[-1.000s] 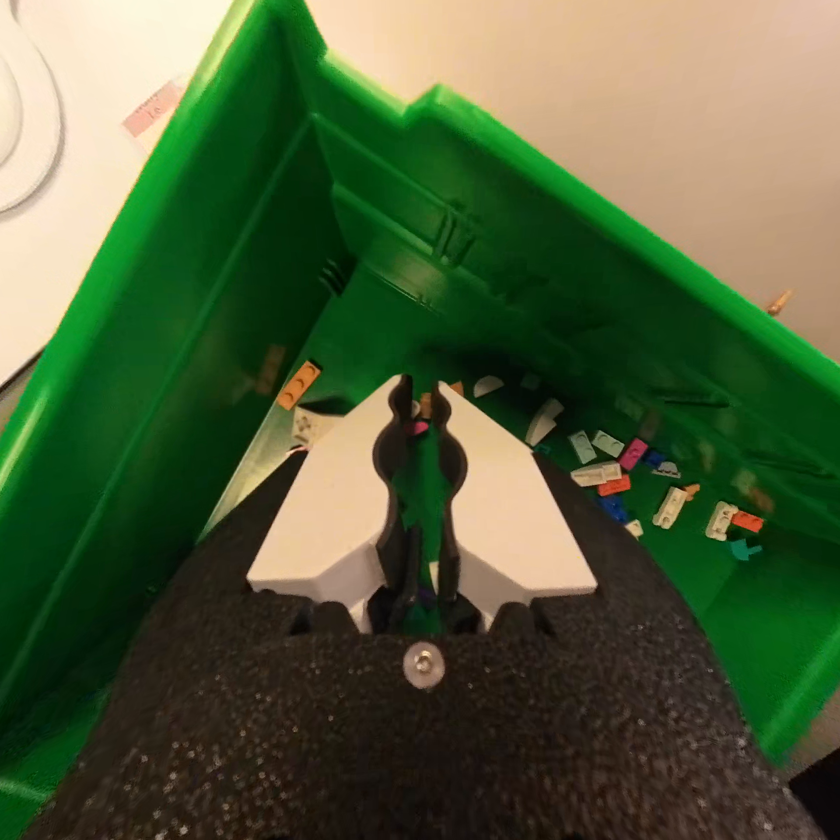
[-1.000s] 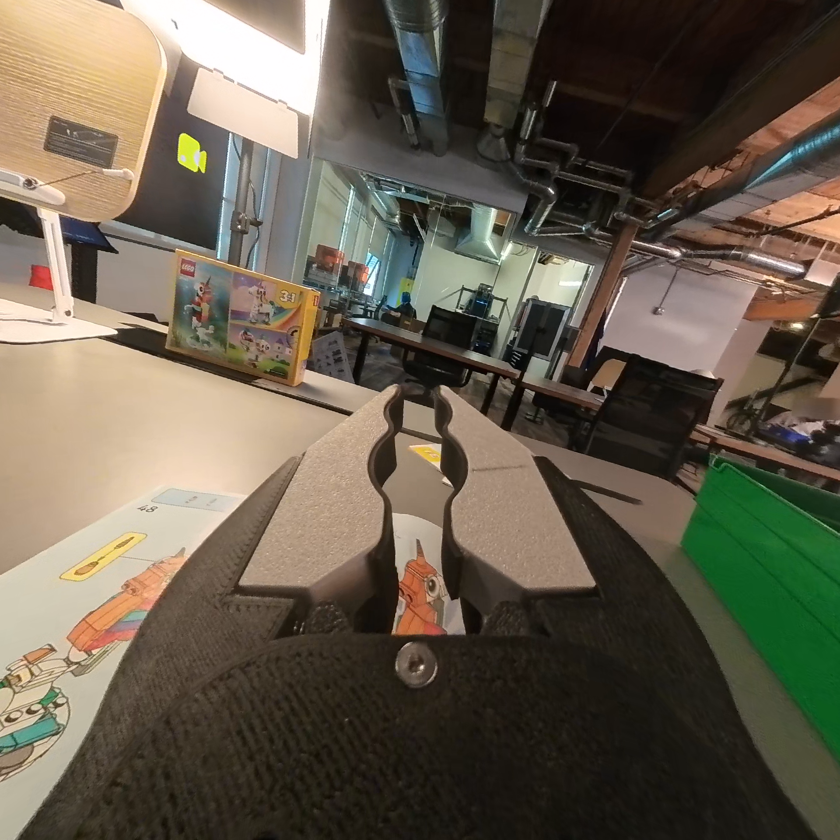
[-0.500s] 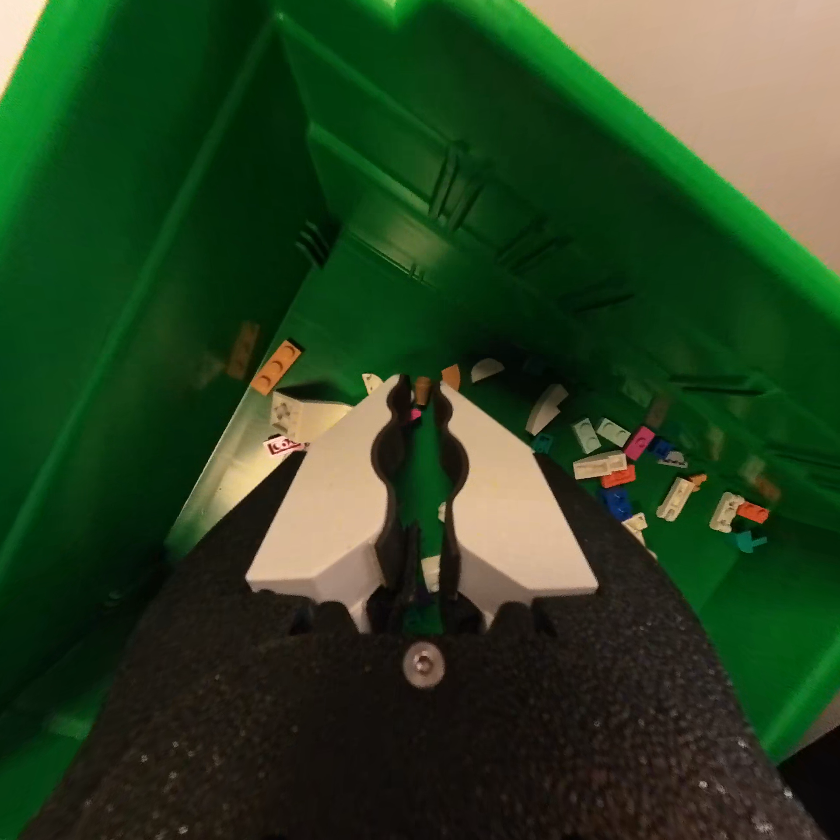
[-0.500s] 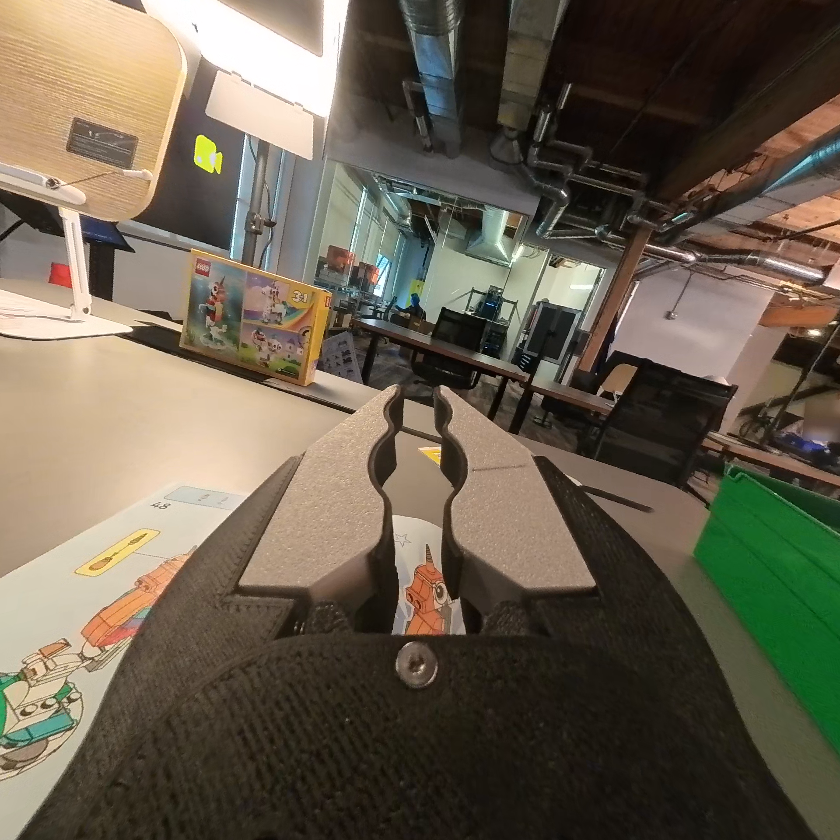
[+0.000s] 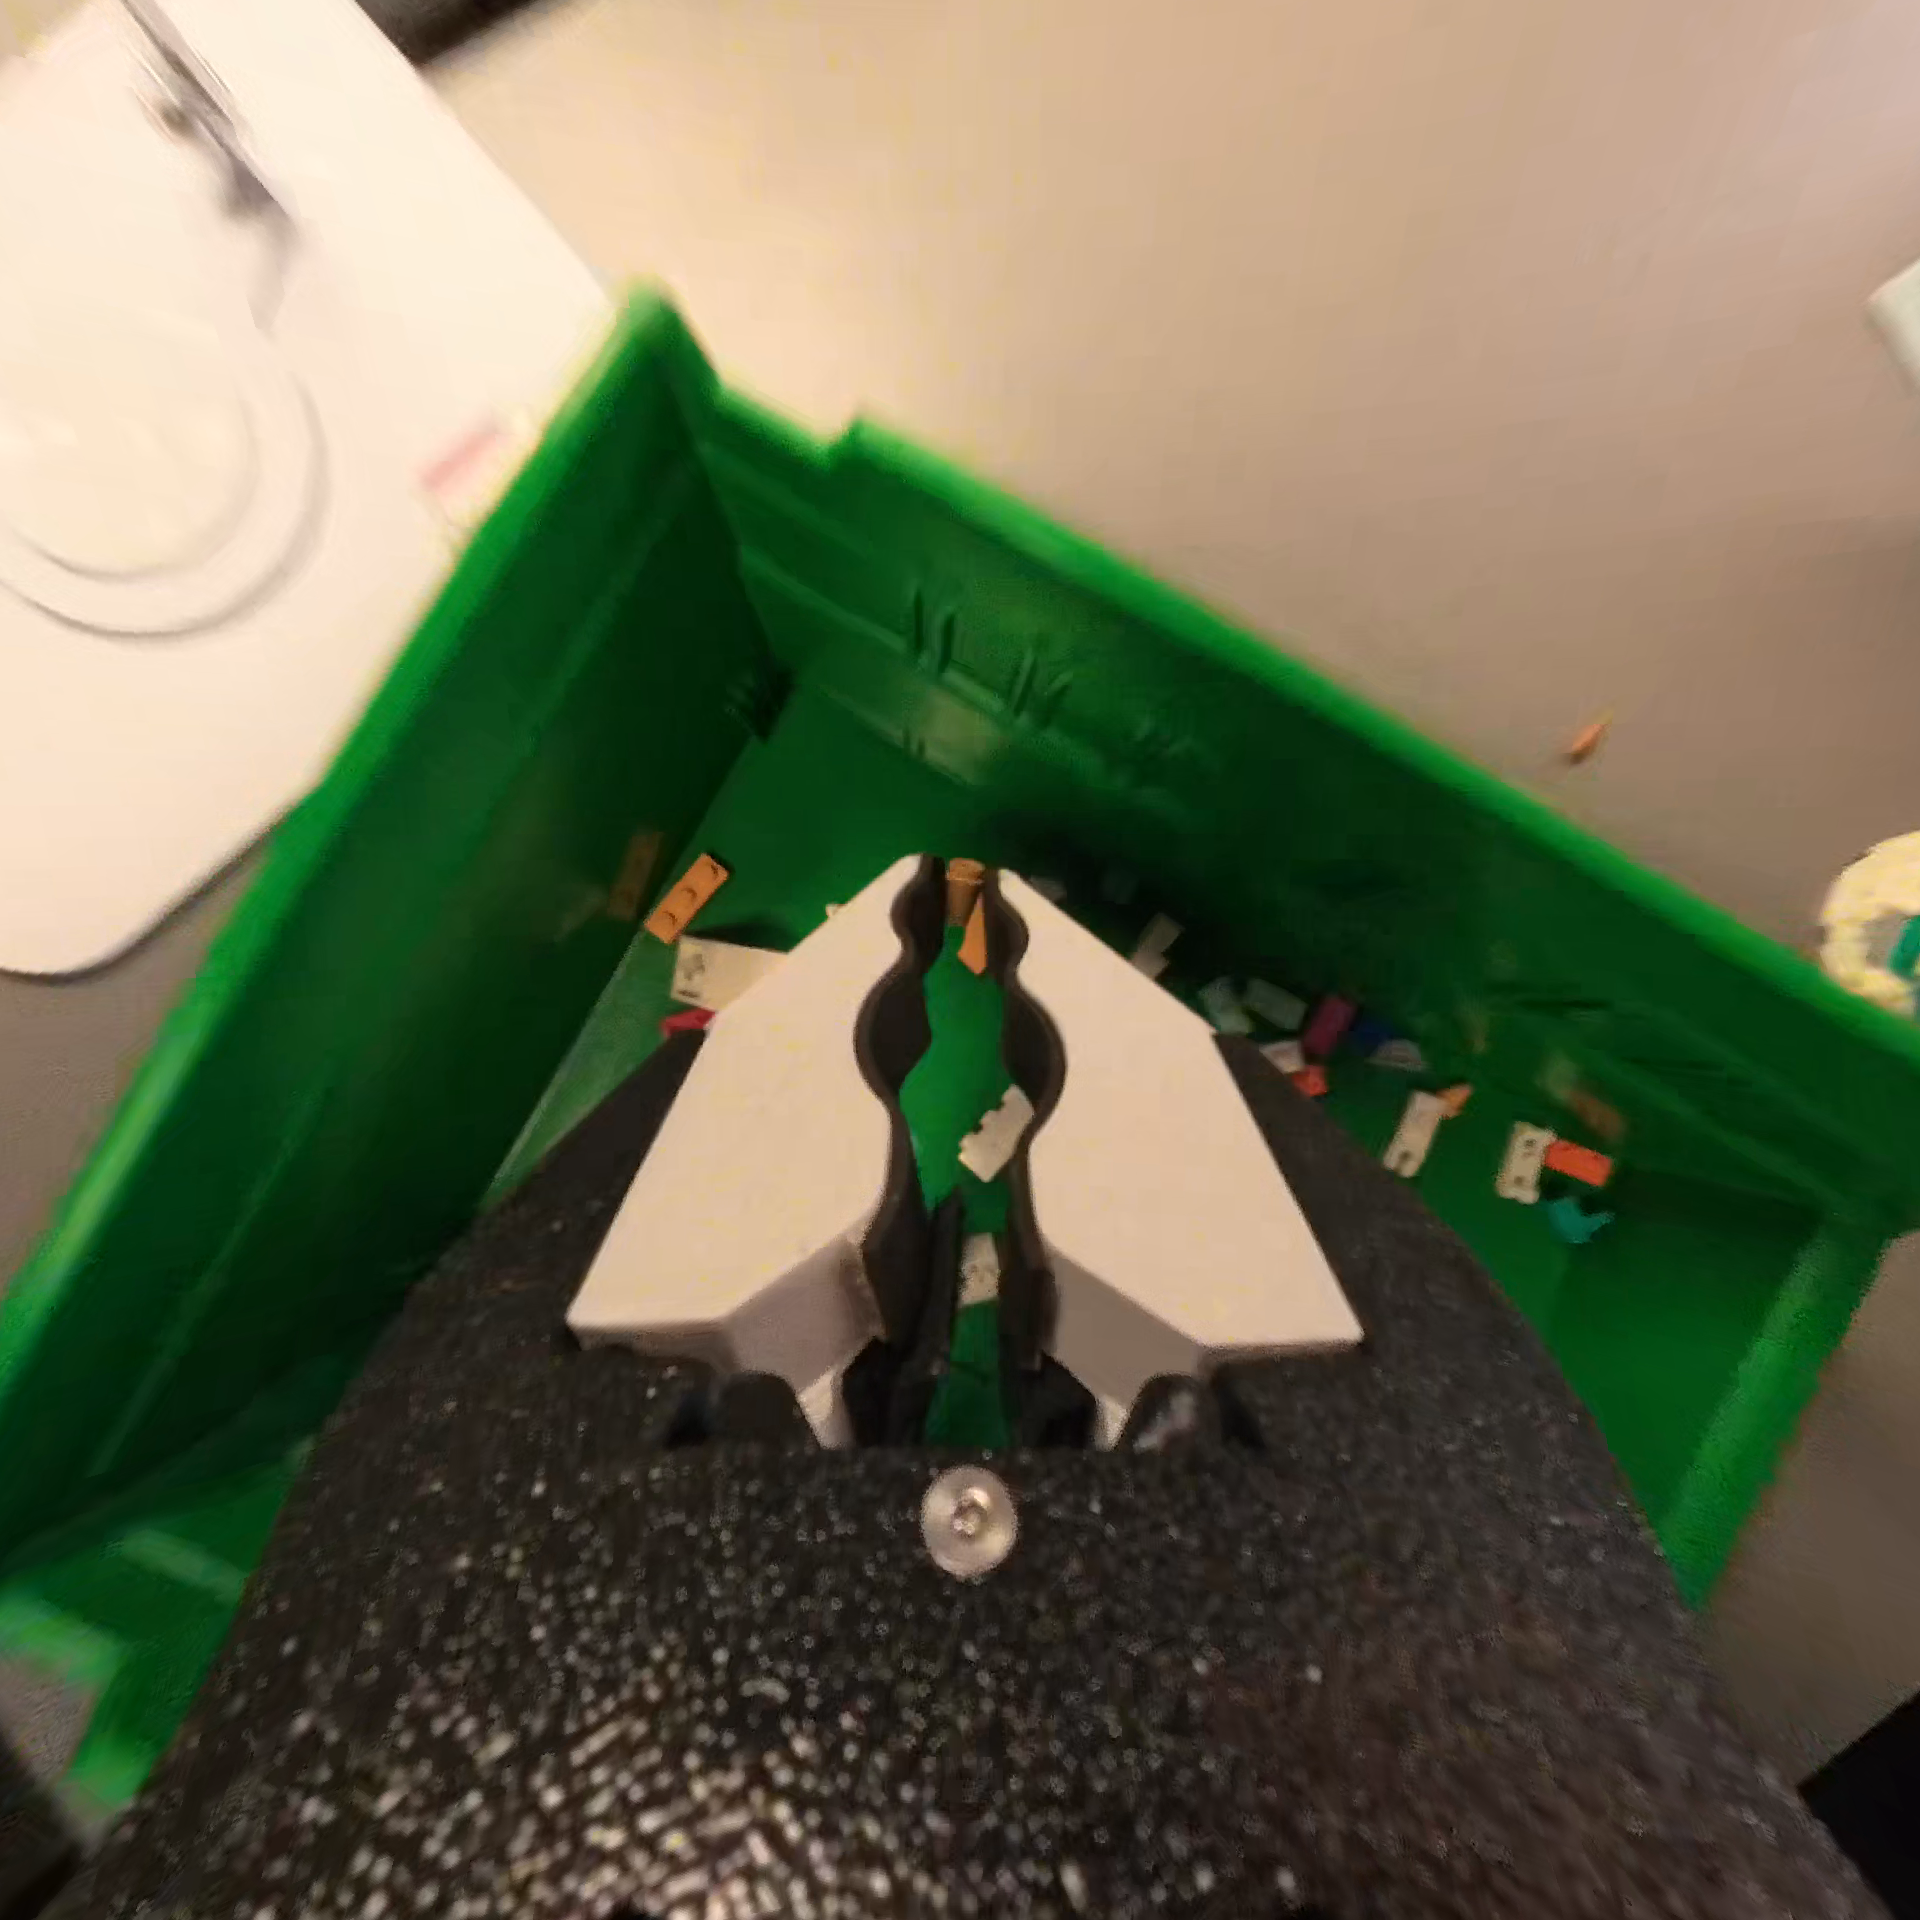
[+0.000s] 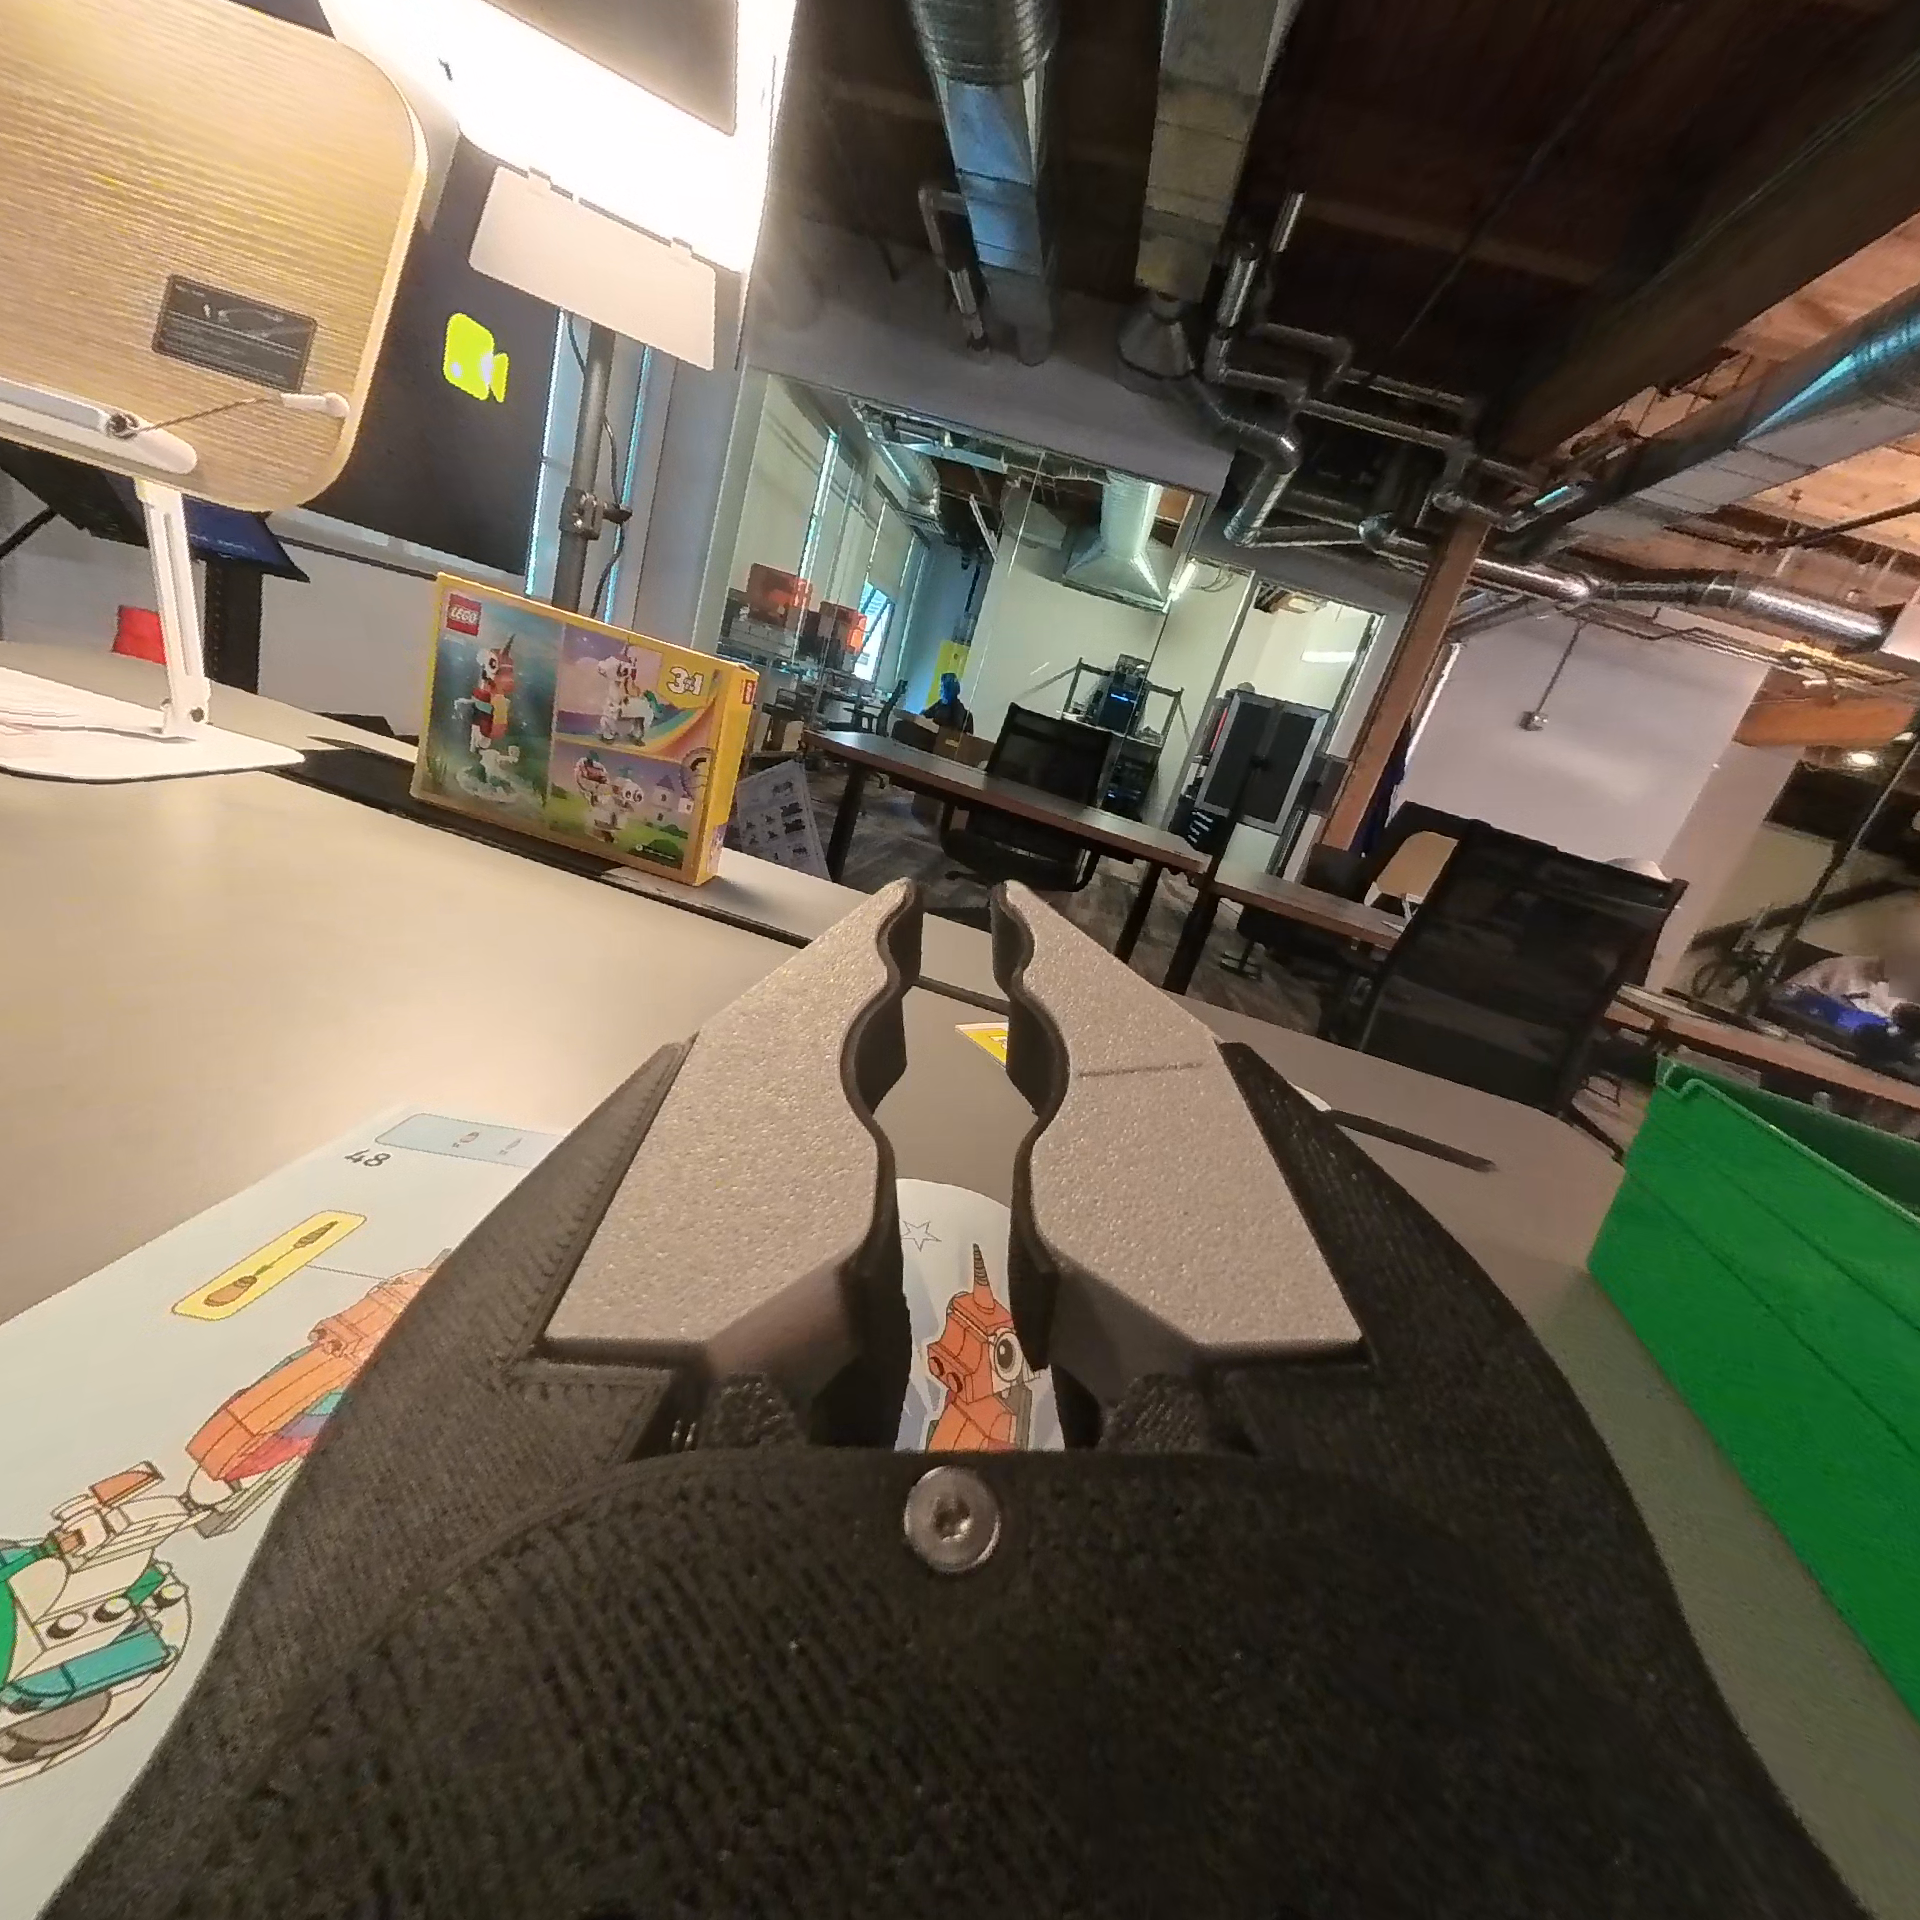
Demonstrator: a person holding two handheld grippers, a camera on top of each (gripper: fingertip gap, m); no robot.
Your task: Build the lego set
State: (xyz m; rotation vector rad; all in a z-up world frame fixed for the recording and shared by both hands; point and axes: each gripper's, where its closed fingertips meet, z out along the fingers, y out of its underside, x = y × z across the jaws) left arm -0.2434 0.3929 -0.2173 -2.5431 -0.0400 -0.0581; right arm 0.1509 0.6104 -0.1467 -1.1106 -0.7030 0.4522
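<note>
In the left wrist view my left gripper (image 5: 961, 894) is above the corner of a green bin (image 5: 499, 852). Its tips are shut on a small orange lego piece (image 5: 971, 925). Several loose lego pieces (image 5: 1413, 1127) lie on the bin floor at the right, an orange plate (image 5: 686, 899) lies by the left wall, and a white piece (image 5: 995, 1132) shows below, between the fingers. In the right wrist view my right gripper (image 6: 954, 899) is slightly open and empty, low over the instruction booklet (image 6: 260, 1278) on the grey table.
A yellow lego box (image 6: 582, 758) stands at the table's far edge. The green bin (image 6: 1766, 1278) is to the right of the right gripper. A white lamp base (image 5: 156, 520) lies left of the bin, and a pale part-built model (image 5: 1870, 935) right of it. About 45 centimeters separates my left fingertips from my right. The pale part-built model (image 5: 1870, 935) sits 25 centimeters or so from the ends of my left fingers.
My left gripper dipped toward the bin corner, then rose with the orange piece between its tips. The right gripper stayed slightly open and its view shifted a little.
</note>
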